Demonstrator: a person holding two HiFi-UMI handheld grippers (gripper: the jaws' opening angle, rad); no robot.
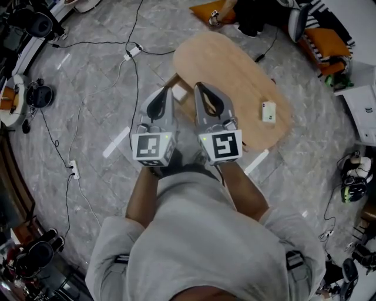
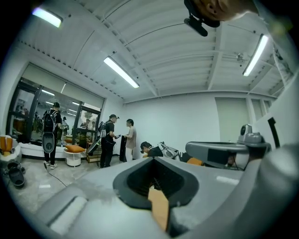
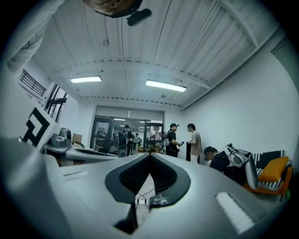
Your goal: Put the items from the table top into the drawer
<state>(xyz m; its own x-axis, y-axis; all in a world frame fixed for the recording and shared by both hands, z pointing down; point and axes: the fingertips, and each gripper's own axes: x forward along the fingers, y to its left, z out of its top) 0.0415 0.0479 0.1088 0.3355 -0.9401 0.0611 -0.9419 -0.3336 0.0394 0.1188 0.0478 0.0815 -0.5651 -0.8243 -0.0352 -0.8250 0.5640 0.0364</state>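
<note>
An oval wooden table point(image 1: 235, 64) stands on the marble floor ahead of me. One small white boxy item point(image 1: 268, 111) lies near its right edge. No drawer shows plainly in any view. I hold both grippers side by side, level, at the table's near left end. My left gripper point(image 1: 167, 89) has its jaws meeting at the tips, with nothing between them. My right gripper point(image 1: 198, 86) is shut and empty too. The left gripper view point(image 2: 156, 159) and the right gripper view point(image 3: 150, 155) each show the jaws closed into a loop, looking out across the room.
Cables and power strips point(image 1: 130, 53) run over the floor at the left, with white tape strips point(image 1: 116, 141) beside the table. Orange cushions point(image 1: 212, 10) and seated people lie beyond the table. Several people point(image 2: 110, 140) stand at the far wall. Gear crowds both side edges.
</note>
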